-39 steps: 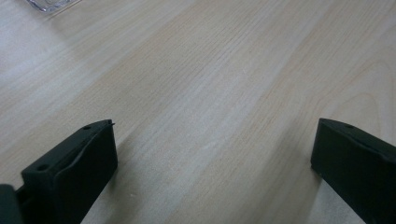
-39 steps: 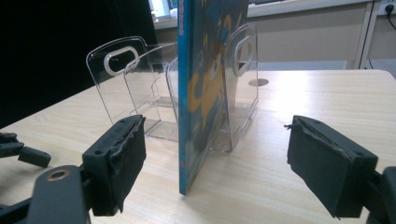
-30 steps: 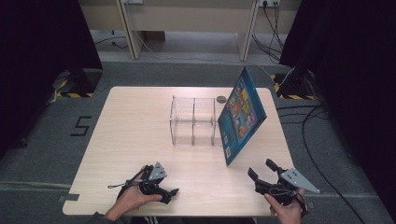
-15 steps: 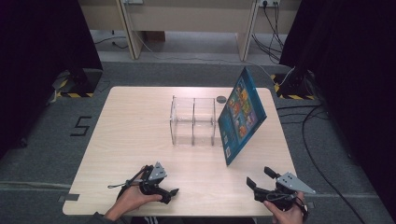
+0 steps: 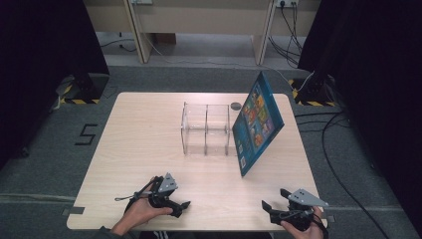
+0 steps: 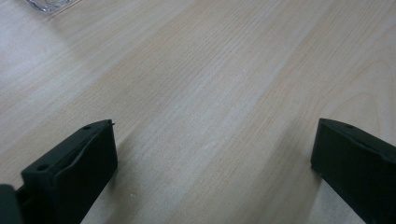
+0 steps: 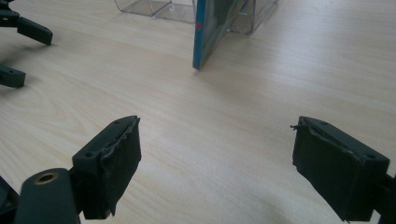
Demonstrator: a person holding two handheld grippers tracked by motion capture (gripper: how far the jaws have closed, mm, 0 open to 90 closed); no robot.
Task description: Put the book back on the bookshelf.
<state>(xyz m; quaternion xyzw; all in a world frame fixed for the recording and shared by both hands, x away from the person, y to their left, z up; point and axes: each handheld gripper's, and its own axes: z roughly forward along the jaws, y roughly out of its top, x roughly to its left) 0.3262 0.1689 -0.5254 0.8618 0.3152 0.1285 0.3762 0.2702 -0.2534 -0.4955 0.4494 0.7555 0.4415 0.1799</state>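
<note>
Both tongs are wide open and hold nothing. The left tongs (image 5: 180, 206) and the right tongs (image 5: 271, 210) sit low at the near edge of the desk (image 5: 144, 134). Farther off, the book (image 5: 256, 122) leans against the clear rack (image 5: 206, 128). It looks thin, stiff, light and smooth, so grab its top edge.

Left gripper (image 5: 180, 205): black body, grey three-cornered plate on top behind jaws, thin black cable trailing behind. Right gripper (image 5: 271, 207): same black build, larger grey plate. Jaws blocky, matte black; small round screw holes near fingertips (image 7: 125, 140); brass-coloured ring at base. Dark sleeve edge behind left hand (image 5: 142, 211).
</note>
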